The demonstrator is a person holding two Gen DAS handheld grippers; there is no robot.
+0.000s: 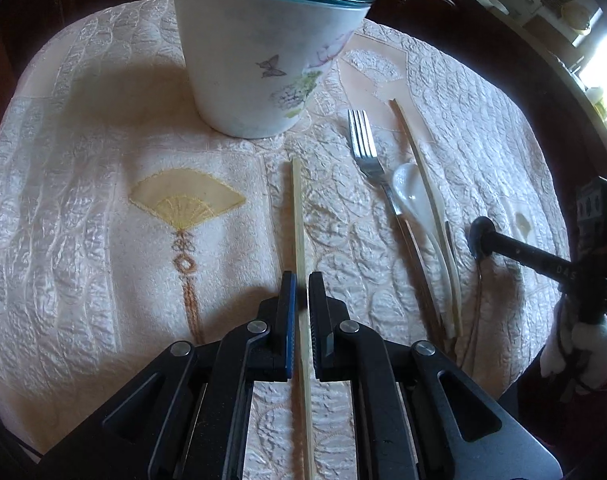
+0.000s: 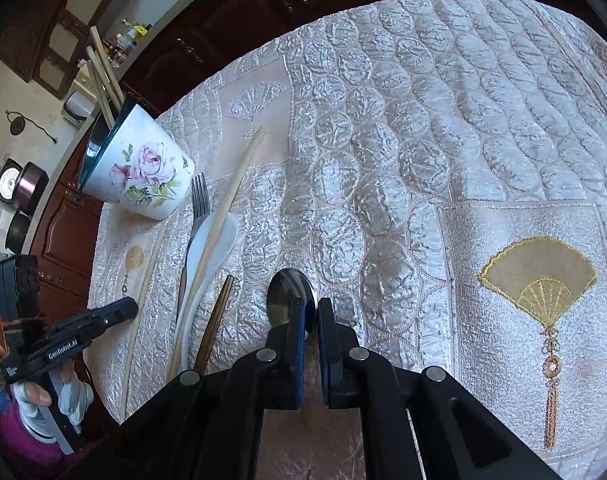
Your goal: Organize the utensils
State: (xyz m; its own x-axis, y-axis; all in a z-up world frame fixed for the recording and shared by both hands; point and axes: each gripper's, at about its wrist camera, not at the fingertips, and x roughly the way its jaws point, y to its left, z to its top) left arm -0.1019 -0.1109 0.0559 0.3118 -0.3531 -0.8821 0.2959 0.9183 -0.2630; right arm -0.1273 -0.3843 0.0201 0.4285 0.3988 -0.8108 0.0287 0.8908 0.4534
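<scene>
Utensils lie scattered over a quilted cream tablecloth [image 1: 83, 208], and the floral cup [image 1: 259, 64] that collects them stands at the top centre of the left wrist view, with three chopsticks already standing in it. Low in that view the left gripper [image 1: 301, 292] pinches a pale chopstick [image 1: 297, 216] between its nearly closed jaws, the stick running up the frame toward the cup. To its right a steel fork [image 1: 363, 148], a white ceramic spoon [image 1: 411, 192] and another pale chopstick [image 1: 427, 192] lie in an overlapping bundle. In the right wrist view the right gripper [image 2: 310, 316] has its jaws pressed together on a metal spoon [image 2: 289, 292], whose bowl shows just above the fingertips at lower centre; a dark wooden chopstick [image 2: 215, 320] lies just to its left. The thin chopstick is probably the weak point: held near one end, it could pivot or slip out as it is tilted upright for the cup. Its long free end might also knock the cup's rim or the sticks inside. The spoon, apparently gripped at the neck, could twist under its own weight.
</scene>
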